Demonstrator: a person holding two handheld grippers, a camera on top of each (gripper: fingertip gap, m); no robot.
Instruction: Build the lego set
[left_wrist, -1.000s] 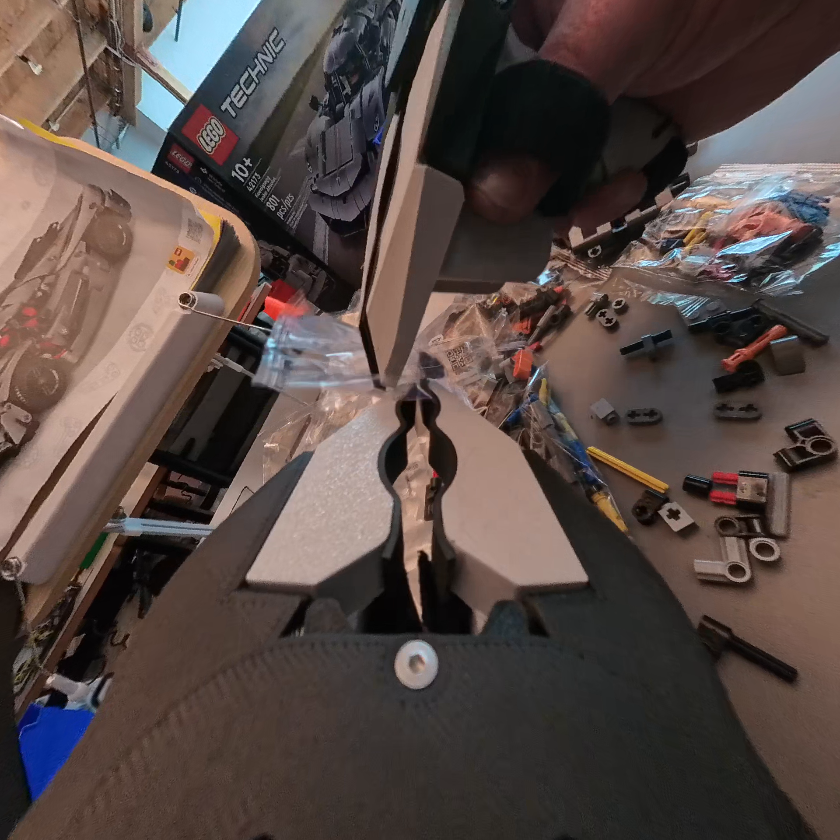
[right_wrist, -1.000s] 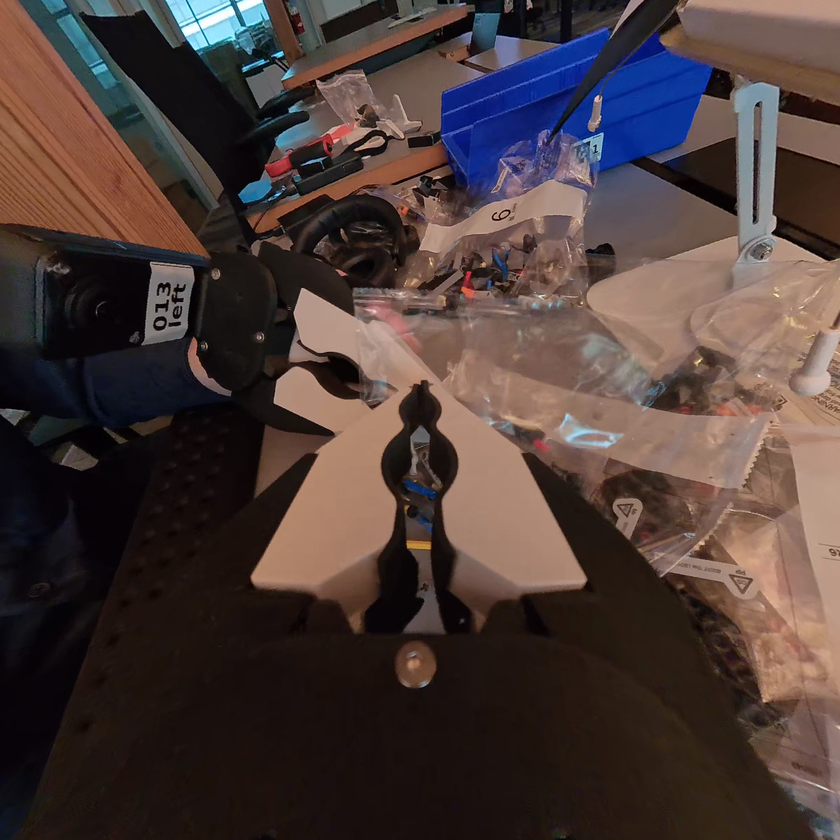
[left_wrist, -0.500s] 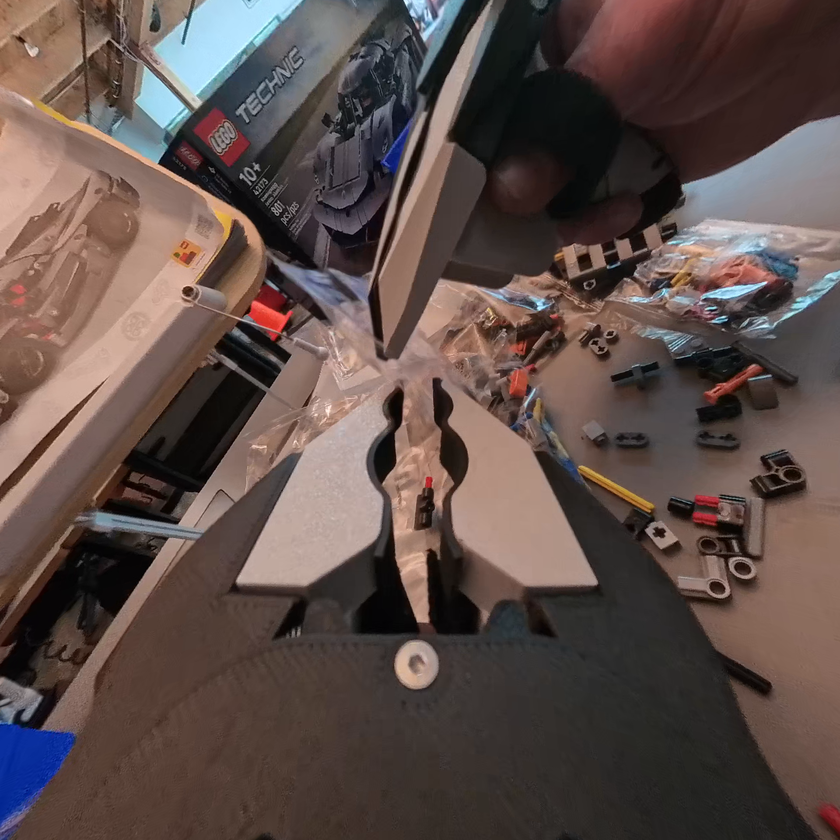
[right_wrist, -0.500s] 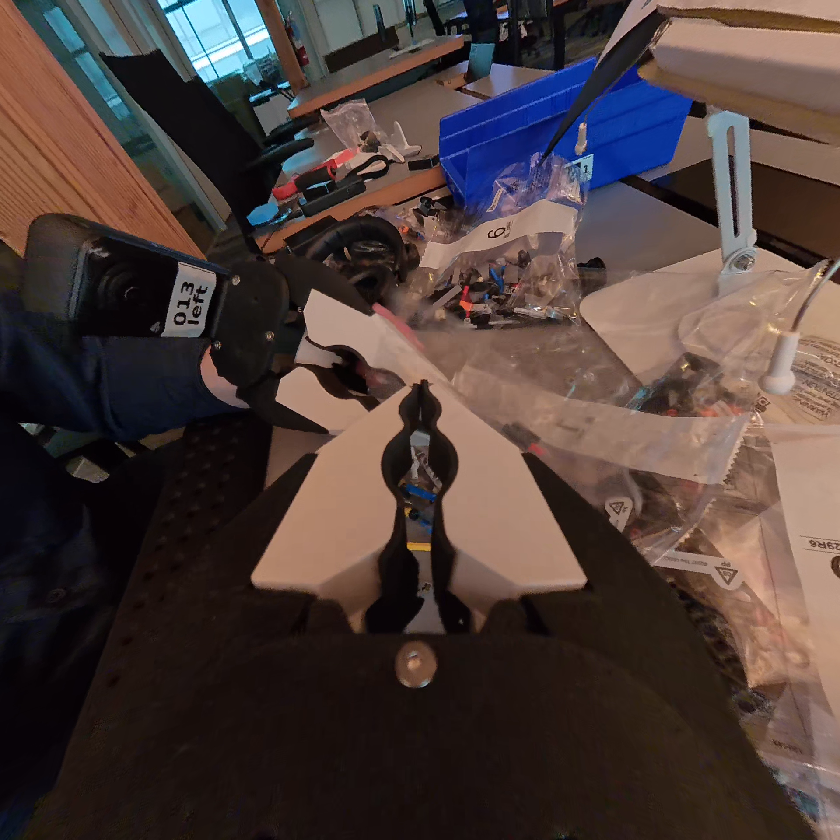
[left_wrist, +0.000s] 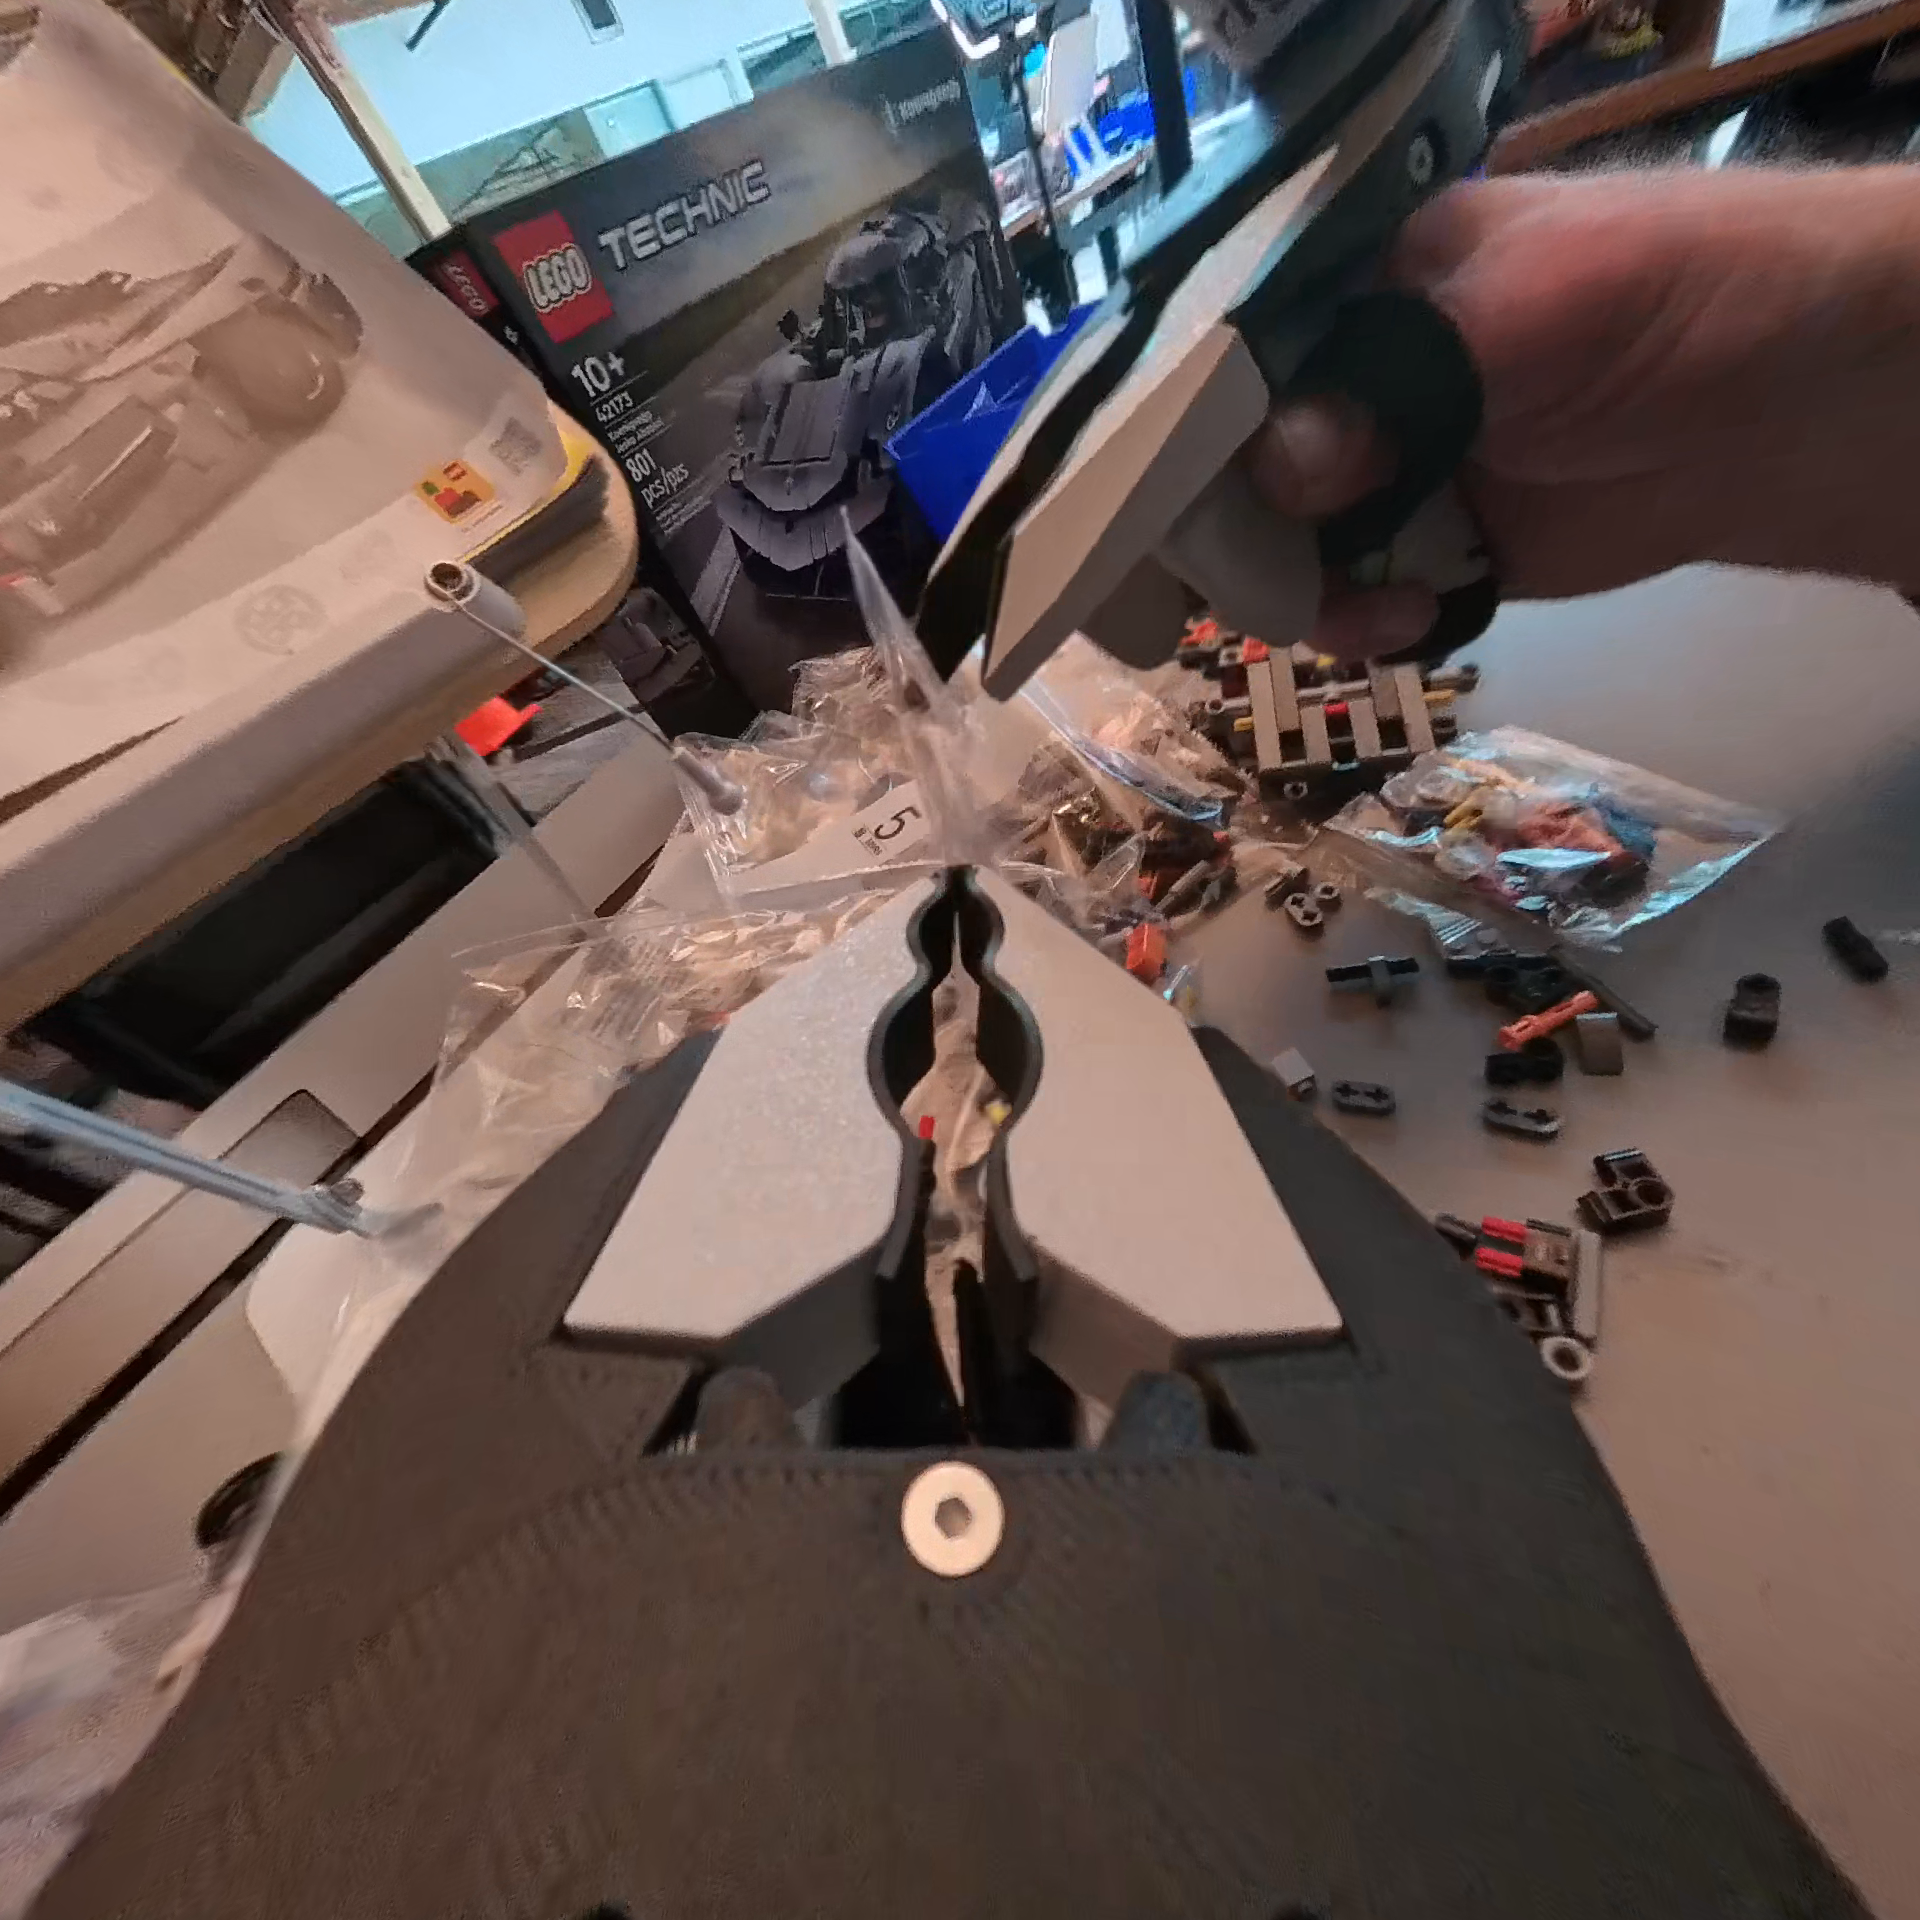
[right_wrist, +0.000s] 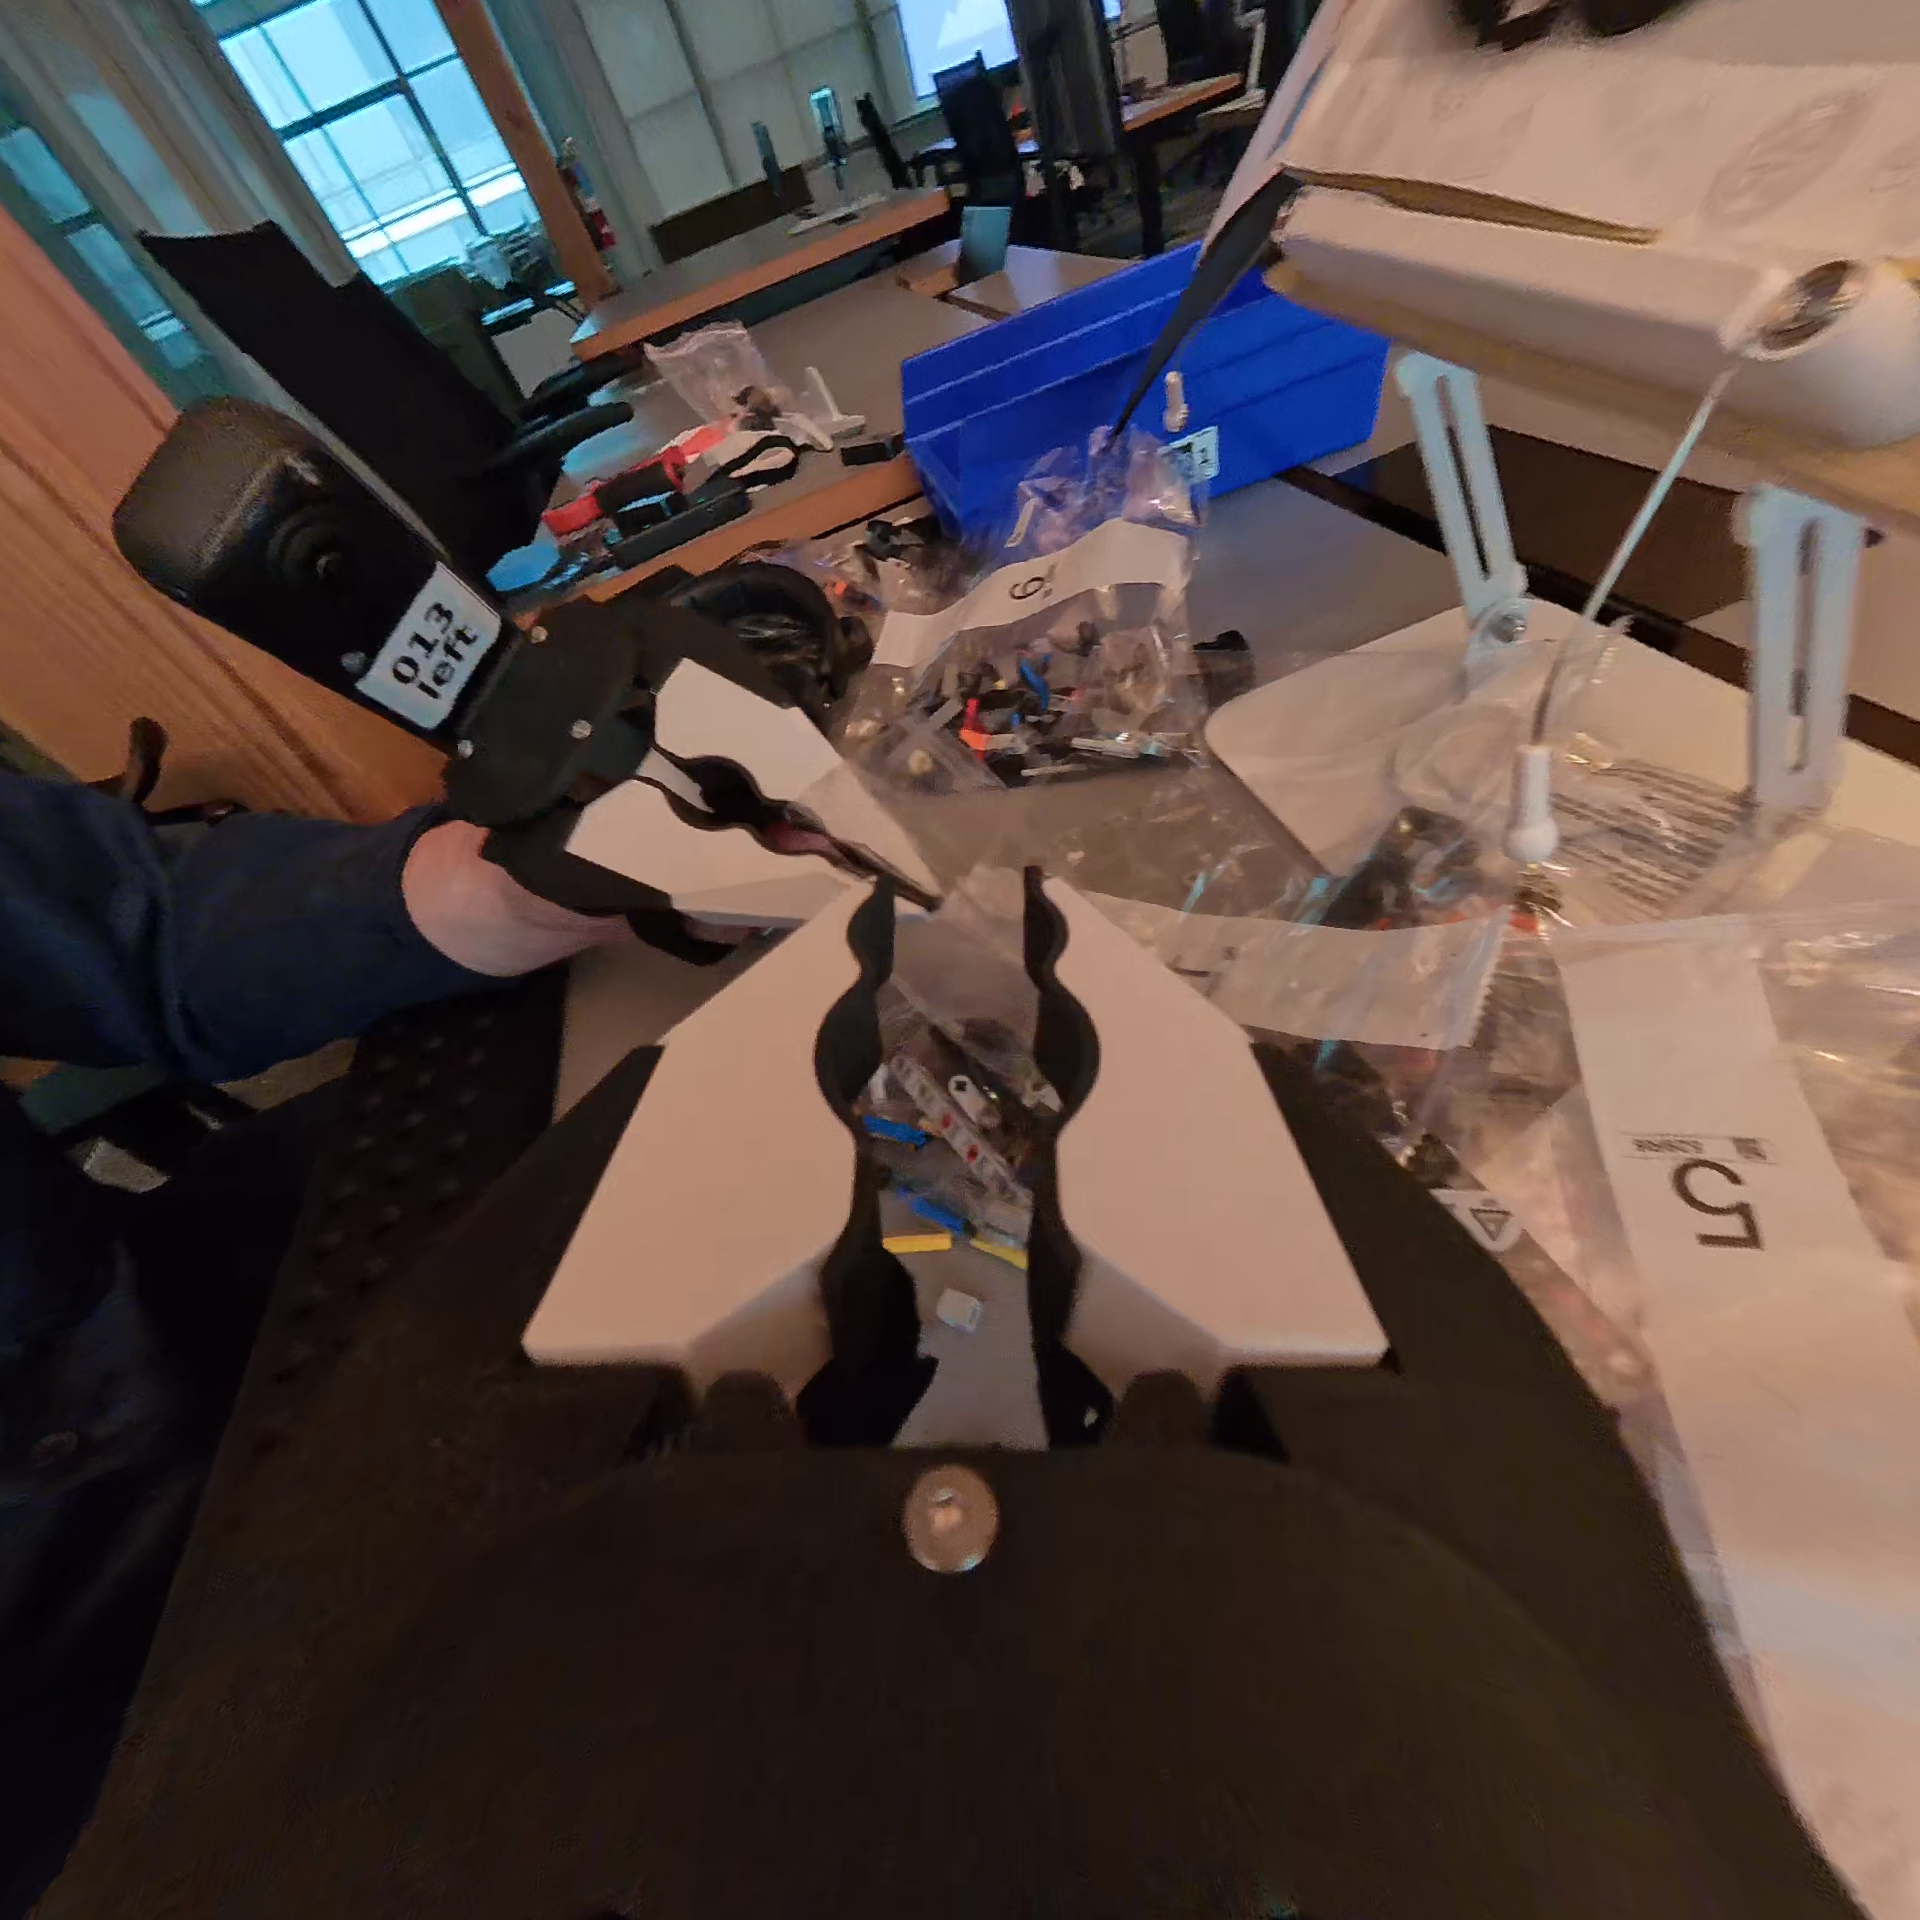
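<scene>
Trying to get this parts bag open

My left gripper (left_wrist: 954, 883) is clamped on the clear bag (left_wrist: 914, 727) right at its tips to anchor it; my right gripper (right_wrist: 956, 904) is spread open, empty, the bag's pieces lying between and below its jaws.

On the tabletop (left_wrist: 1714, 1538) loose bricks (left_wrist: 1527, 1262) lie scattered to the right, with a half-built assembly (left_wrist: 1335, 717) behind them. Bags of parts (right_wrist: 1049, 665) are heaped in the middle — one bag (left_wrist: 935, 769) stretched between the two grippers. A set box (left_wrist: 748, 384) stands at the back; a booklet stand (left_wrist: 208, 447) is on the left.
</scene>
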